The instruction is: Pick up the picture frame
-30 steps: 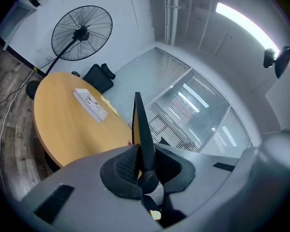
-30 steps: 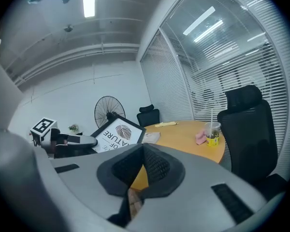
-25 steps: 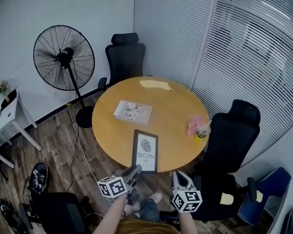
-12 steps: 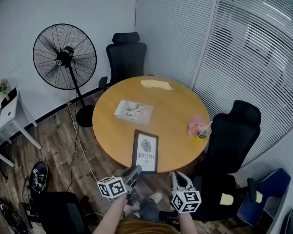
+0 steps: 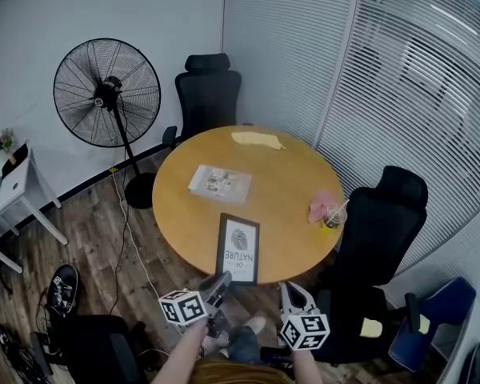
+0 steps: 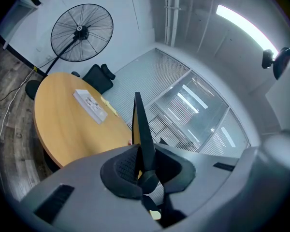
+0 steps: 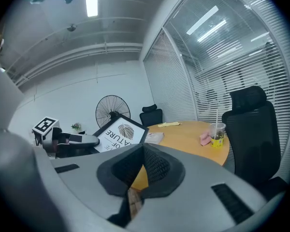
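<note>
— Checking the left gripper (image 5: 224,279) first. Jaw state?
— Clamped on the picture frame (image 5: 238,248). In the left gripper view the frame's thin black edge runs straight up from between the two pads, one pad pressed on each side. The grip sits at the frame's near edge.
— Frame location?
— Over the near rim of the round wooden table (image 5: 282,174), print side up. A fingerprint-like motif and the words "OF NATURE" are legible. The right gripper view shows it tilted, one corner high. Whether any part touches the wood: cannot tell.
— And the right gripper (image 5: 291,289)?
— Jaws together, nothing between them. It sits just right of the frame, apart from it, beside the table rim.
— Other items on the table?
— One leaflet (image 5: 218,183) lies flat near the middle, beyond the frame. At the right rim, a pink cloth (image 5: 318,204) lies just beside a clear cup (image 5: 332,216) with a straw. At the far rim, a yellow object (image 5: 256,139).
— Surroundings?
— On the far left, a pedestal fan (image 5: 106,93) stands on the wood floor. One black office chair (image 5: 208,93) is behind the table, a second (image 5: 382,222) at its right.
</note>
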A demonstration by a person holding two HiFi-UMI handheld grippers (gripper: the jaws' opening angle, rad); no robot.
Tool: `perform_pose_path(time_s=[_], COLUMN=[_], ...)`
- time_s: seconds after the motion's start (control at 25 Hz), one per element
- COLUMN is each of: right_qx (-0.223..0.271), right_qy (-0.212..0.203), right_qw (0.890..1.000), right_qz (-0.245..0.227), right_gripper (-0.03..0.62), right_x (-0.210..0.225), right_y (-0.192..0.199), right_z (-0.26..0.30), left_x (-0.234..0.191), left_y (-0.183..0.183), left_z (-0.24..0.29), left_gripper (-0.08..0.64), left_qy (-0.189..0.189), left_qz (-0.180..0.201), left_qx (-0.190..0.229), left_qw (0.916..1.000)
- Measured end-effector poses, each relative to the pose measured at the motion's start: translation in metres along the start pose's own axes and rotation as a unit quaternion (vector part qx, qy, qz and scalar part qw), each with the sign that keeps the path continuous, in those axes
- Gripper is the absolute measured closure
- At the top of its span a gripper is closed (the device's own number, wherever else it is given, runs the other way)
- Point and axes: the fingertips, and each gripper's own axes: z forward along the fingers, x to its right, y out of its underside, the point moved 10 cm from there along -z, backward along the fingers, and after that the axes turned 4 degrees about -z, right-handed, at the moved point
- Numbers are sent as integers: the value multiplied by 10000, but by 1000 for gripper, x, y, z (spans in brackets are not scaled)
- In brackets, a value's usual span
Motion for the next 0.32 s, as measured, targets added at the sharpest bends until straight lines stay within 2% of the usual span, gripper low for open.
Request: perform_pose_path(time_s=[0.32], right_qx=[-10], right_qy=[51], right_qw=[10000], right_qz=[-5], right_gripper=[580], right_x=[-3], right_y=[-1], right_z=[3], left_x=[-2], left_y=[-4], left_z=[-3], left_gripper=[491], left_qy=[-14], left_qz=[46], left_qx=[-35], left_qw=[10000])
